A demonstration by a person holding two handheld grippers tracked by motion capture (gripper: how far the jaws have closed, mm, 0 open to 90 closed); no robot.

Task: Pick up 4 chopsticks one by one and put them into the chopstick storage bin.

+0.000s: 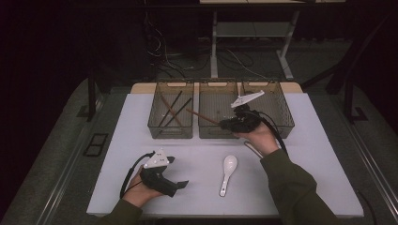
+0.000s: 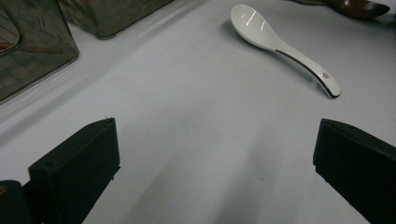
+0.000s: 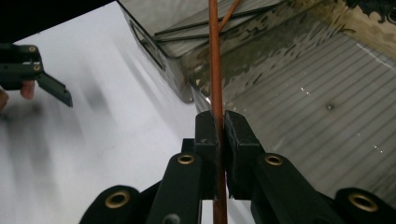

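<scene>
High view: chopstick (image 1: 201,116) pointing left-rearward.

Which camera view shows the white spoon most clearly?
The left gripper view shows it best: the white spoon lies whole and near on the table, with its bowl and its dark-edged handle plain to see. In the high view the spoon is small, lying between the two hands.

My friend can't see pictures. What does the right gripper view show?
The right gripper pinches a thin brown chopstick over a clear bin. The next bin holds dark chopsticks.
</scene>
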